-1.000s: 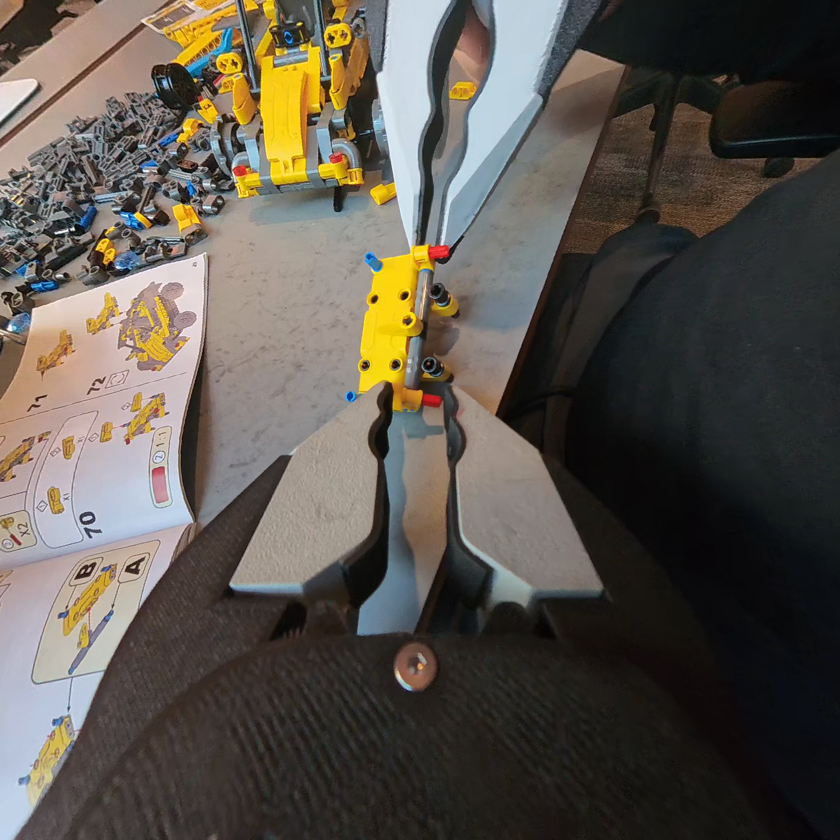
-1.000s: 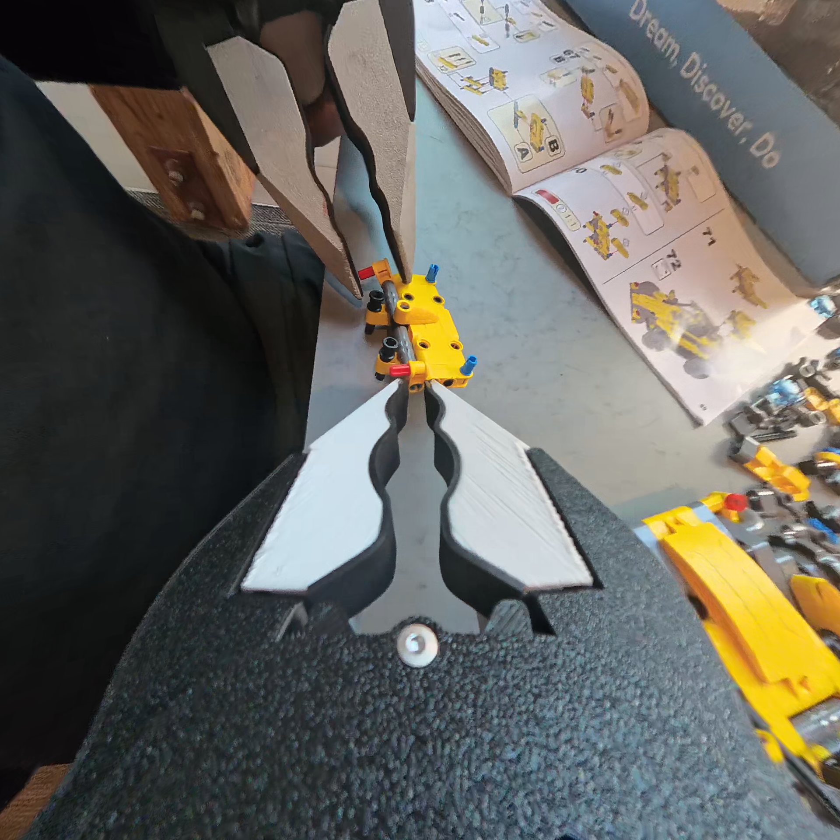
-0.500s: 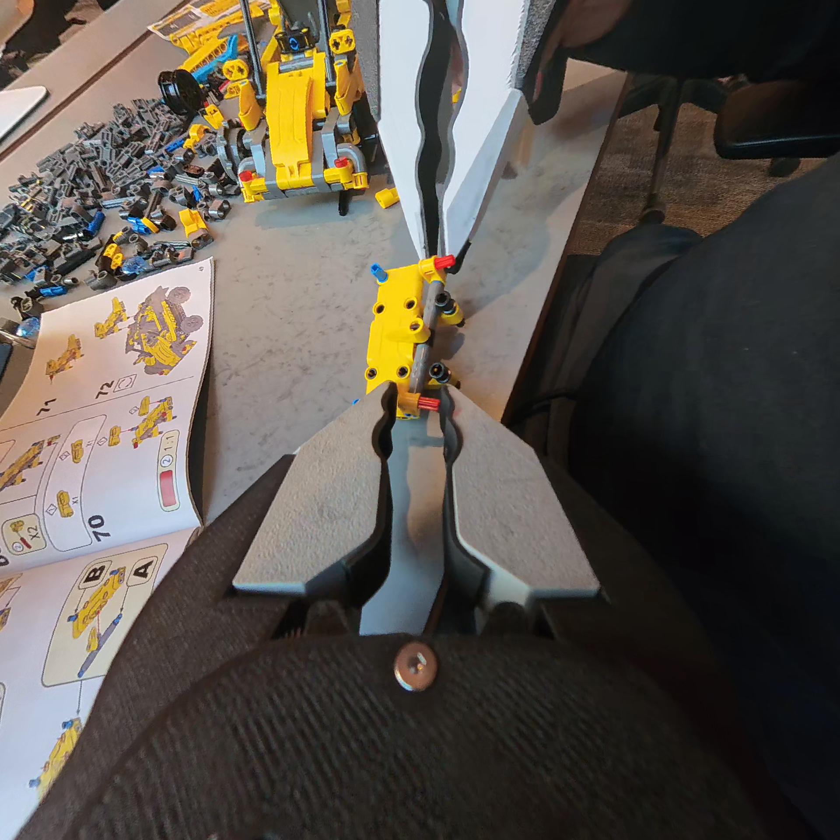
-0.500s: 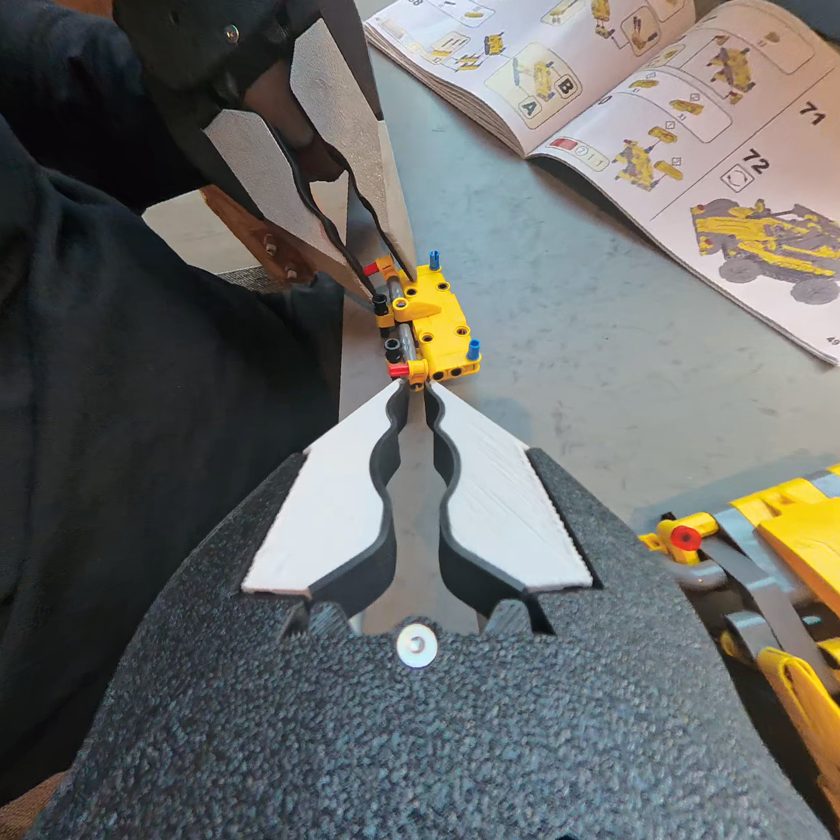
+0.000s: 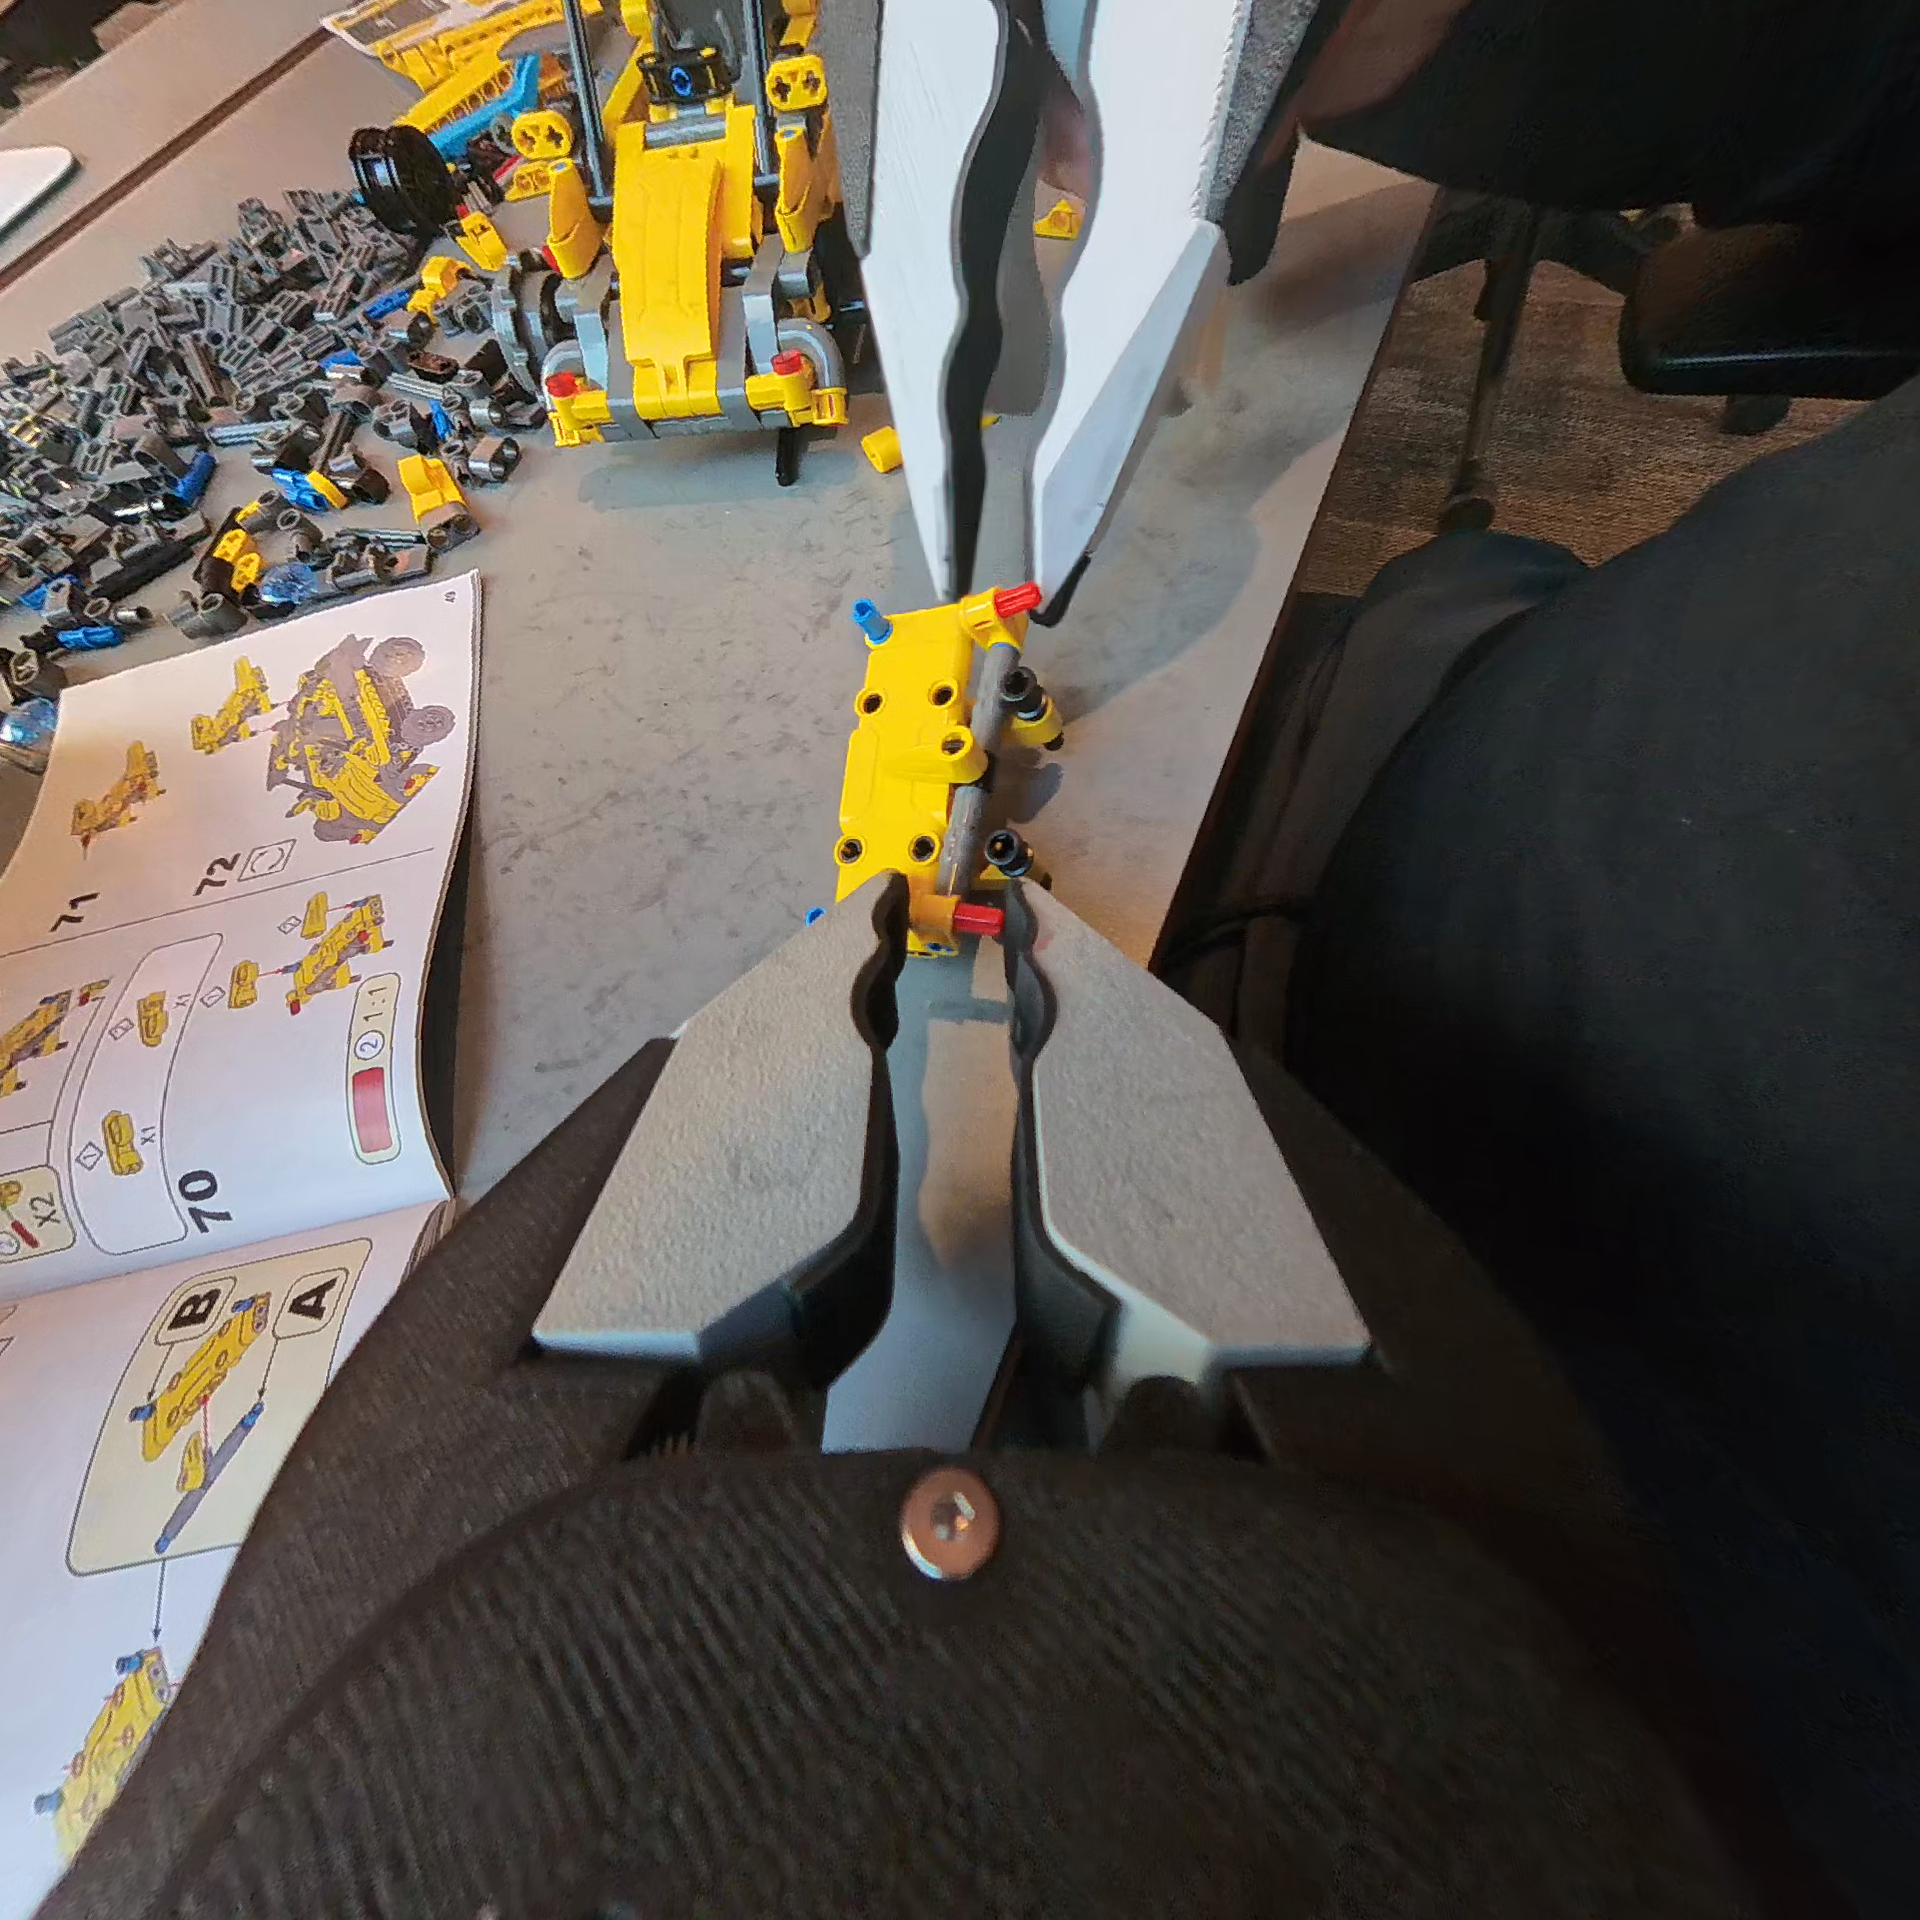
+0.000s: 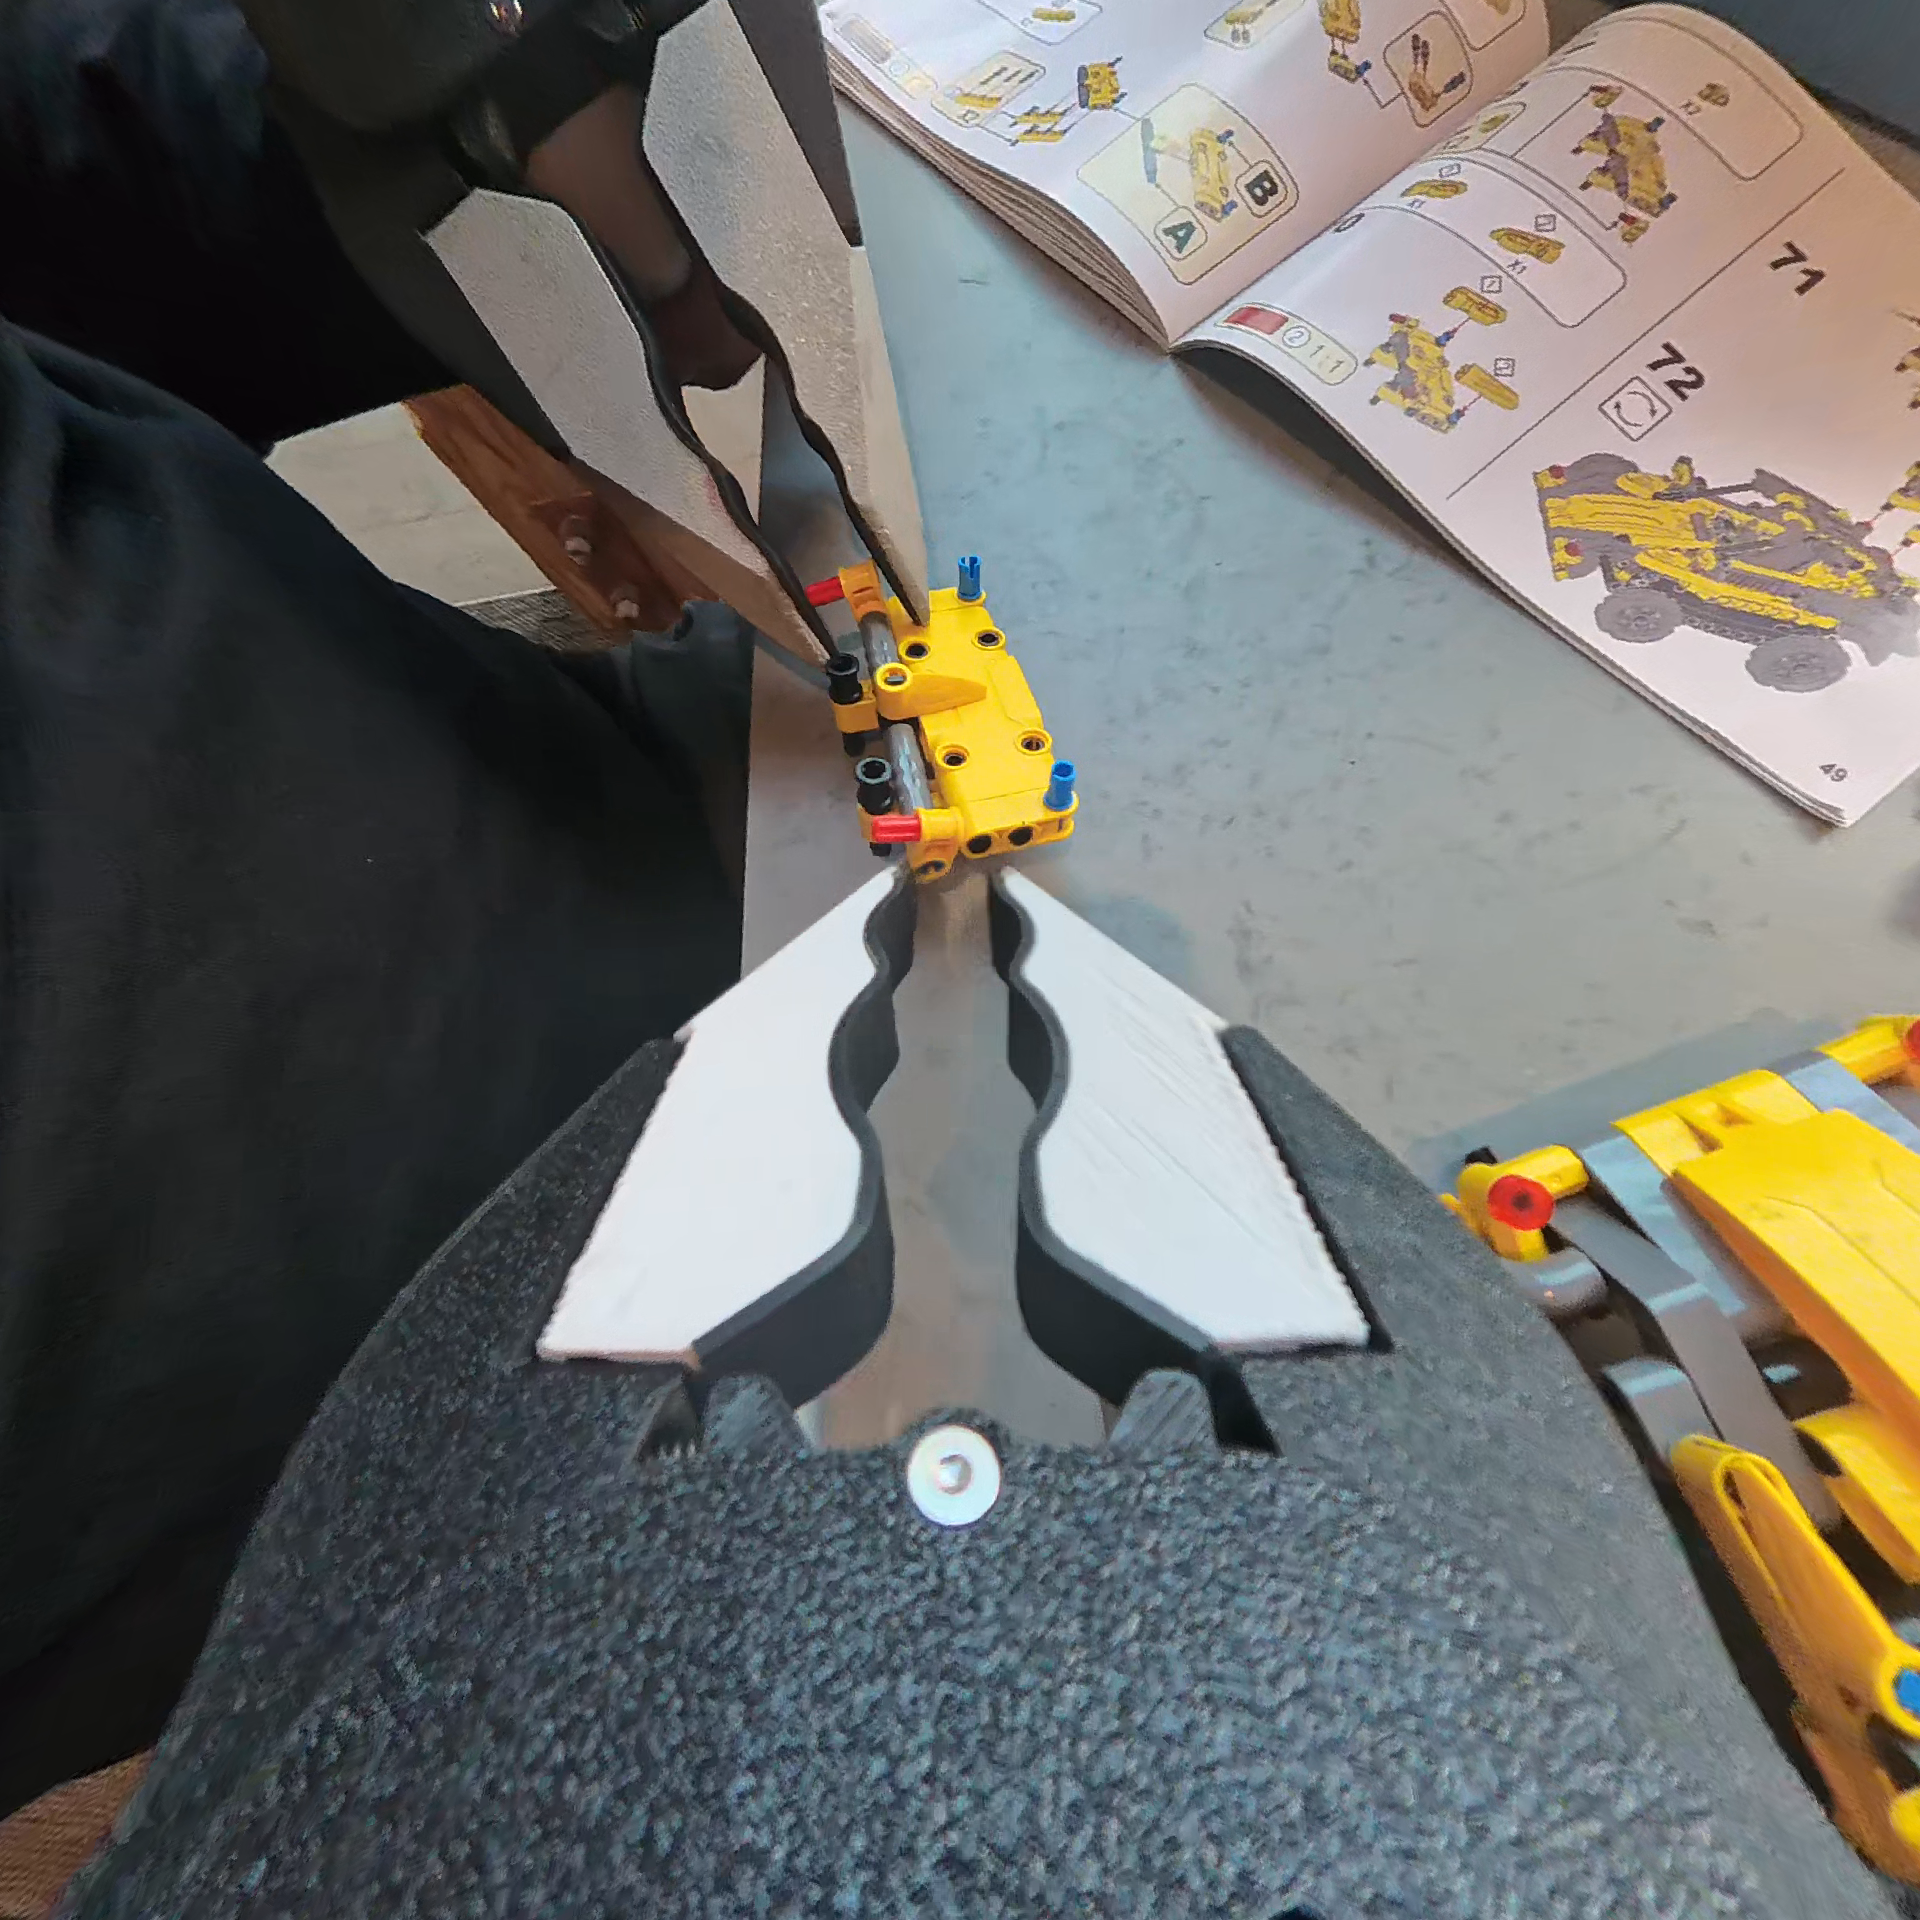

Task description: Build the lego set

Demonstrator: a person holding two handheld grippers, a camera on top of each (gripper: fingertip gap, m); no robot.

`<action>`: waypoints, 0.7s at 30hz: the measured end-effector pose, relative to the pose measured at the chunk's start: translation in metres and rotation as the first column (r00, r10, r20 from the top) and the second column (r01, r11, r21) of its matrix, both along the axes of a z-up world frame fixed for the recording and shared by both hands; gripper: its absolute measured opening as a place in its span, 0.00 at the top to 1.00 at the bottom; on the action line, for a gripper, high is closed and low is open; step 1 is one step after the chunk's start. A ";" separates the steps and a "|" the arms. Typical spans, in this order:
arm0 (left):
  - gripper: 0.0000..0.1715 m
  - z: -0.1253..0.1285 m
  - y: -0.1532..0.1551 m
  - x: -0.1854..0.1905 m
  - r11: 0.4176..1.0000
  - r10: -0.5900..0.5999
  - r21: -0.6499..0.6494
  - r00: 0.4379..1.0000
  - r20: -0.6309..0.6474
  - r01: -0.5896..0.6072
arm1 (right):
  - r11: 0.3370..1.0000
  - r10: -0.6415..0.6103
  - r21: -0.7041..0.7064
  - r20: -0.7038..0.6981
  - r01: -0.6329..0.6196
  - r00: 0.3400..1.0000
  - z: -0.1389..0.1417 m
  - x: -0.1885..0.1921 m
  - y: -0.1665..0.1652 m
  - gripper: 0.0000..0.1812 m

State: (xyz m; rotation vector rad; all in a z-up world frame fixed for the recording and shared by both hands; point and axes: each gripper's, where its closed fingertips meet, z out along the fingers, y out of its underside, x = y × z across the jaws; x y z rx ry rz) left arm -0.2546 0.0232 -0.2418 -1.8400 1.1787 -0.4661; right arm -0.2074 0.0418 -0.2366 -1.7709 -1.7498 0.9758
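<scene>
A small yellow brick sub-assembly (image 5: 904, 758) with a grey axle and red, blue and black pins lies lengthwise between my two grippers, near the table's right edge. My left gripper (image 5: 956, 914) is shut on its near end. In the right wrist view the left gripper (image 6: 873, 639) comes down from the top onto the sub-assembly (image 6: 977, 727). My right gripper (image 6: 948, 878) is open, its tips just at the sub-assembly's other end. In the left wrist view the right gripper (image 5: 1000, 603) flanks the red pin there.
An open instruction booklet (image 5: 239, 935) lies at the left on the grey table (image 5: 675, 675). A large yellow vehicle model (image 5: 675, 260) and a pile of loose grey and black parts (image 5: 177, 343) lie beyond. A person's dark clothing (image 5: 1610, 1039) fills the right. My hands' fingertips stand some 6 cm from each other.
My right gripper's jaws have widened and let go of the sub-assembly's far end. My left gripper keeps its hold. The sub-assembly has turned slightly in the right wrist view.
</scene>
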 end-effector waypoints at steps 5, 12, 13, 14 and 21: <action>0.91 -0.001 0.000 -0.001 1.000 0.002 -0.001 1.000 -0.003 -0.002 | 0.999 0.002 0.049 -0.033 -0.001 0.999 0.005 -0.004 0.001 0.85; 0.91 -0.005 0.000 -0.003 1.000 0.010 0.027 0.999 -0.050 -0.009 | 0.984 0.055 0.175 -0.065 -0.043 0.996 0.006 -0.006 -0.001 0.84; 0.91 -0.005 0.000 -0.003 1.000 0.009 0.026 0.999 -0.050 -0.008 | 0.980 0.056 0.197 -0.069 -0.042 0.996 0.006 -0.007 -0.001 0.85; 0.91 -0.005 0.000 -0.003 1.000 0.009 0.023 0.999 -0.048 -0.008 | 0.976 0.055 0.213 -0.067 -0.039 0.996 0.006 -0.007 0.000 0.86; 0.89 -0.007 0.000 -0.003 0.999 0.011 0.043 0.998 -0.069 -0.008 | 0.978 0.028 0.208 -0.072 -0.012 0.997 0.006 -0.006 0.005 0.88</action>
